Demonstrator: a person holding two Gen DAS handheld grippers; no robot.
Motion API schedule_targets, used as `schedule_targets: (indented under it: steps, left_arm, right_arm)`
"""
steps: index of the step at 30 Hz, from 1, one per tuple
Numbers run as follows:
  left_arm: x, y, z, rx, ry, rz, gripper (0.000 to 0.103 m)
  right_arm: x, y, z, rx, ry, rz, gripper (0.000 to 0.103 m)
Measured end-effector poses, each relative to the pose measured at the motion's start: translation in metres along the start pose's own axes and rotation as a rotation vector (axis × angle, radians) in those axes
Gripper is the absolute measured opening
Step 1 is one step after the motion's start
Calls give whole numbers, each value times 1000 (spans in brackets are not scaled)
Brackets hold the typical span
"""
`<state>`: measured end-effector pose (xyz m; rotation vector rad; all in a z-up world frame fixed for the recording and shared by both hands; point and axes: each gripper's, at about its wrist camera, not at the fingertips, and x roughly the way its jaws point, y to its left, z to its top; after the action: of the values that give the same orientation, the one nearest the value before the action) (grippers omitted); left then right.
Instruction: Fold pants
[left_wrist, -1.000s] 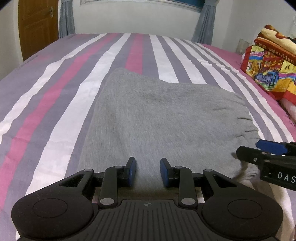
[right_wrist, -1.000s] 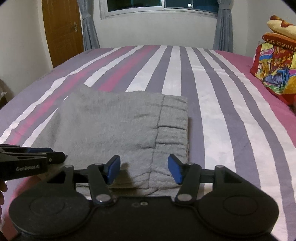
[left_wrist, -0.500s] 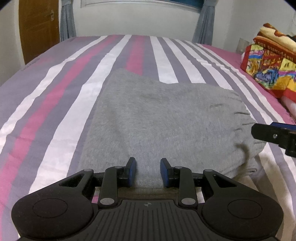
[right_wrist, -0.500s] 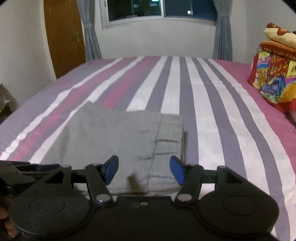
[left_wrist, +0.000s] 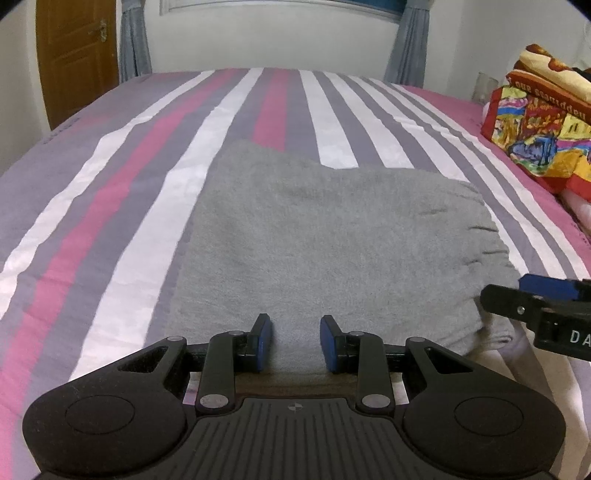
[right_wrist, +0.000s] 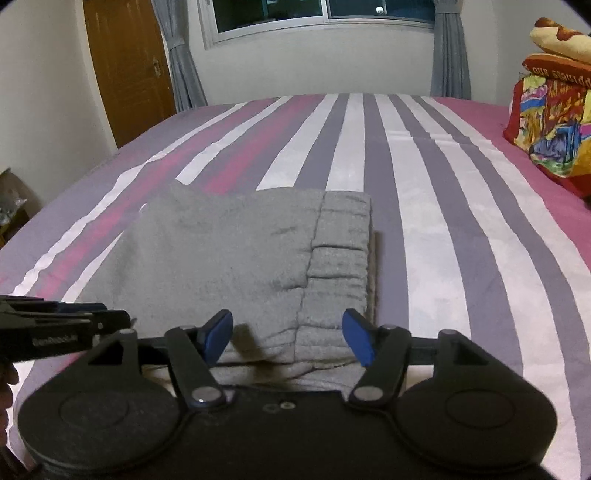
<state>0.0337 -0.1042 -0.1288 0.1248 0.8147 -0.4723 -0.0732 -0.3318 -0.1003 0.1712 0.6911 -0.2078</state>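
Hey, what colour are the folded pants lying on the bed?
Plain heather grey pants, ribbed waistband included; the right wrist view shows it best.

Two black hand-held grippers with blue pads

The left gripper (left_wrist: 293, 343) has a matte black body with a ribbed middle plate, a small round emblem, two round discs at the sides and silver pivot screws on its linkage arms. The right gripper (right_wrist: 286, 339) has the same black discs and linkage arms, silver screws and blue pads (right_wrist: 218, 334); seen from its side it carries white letters "DA".
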Motion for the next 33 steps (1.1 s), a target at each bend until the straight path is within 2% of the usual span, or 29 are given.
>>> schedule_targets:
  steps: [7, 12, 16, 19, 24, 25, 27, 33]
  left_arm:
    - [-3, 23, 9, -38, -11, 17, 30]
    - [3, 39, 14, -67, -4, 18, 31]
    - [10, 47, 17, -65, 10, -2, 31]
    - [14, 52, 20, -68, 13, -14, 31]
    - [11, 66, 23, -118, 6, -26, 32]
    - [14, 68, 23, -117, 17, -29, 34]
    - [22, 72, 21, -118, 54, -35, 65]
    - [38, 76, 12, -138, 87, -104, 67]
  right_arm:
    - [-5, -12, 8, 47, 14, 42, 70]
    - [-9, -24, 11, 89, 5, 32, 76]
    - [4, -41, 8, 137, 65, 34, 77]
    - [12, -55, 3, 219, 107, 91, 79]
    - [19, -66, 0, 284, 146, 161, 83]
    - [21, -69, 0, 303, 155, 173, 83]
    - [26, -71, 0, 329, 169, 188, 83]
    - [34, -72, -2, 340, 201, 222, 87]
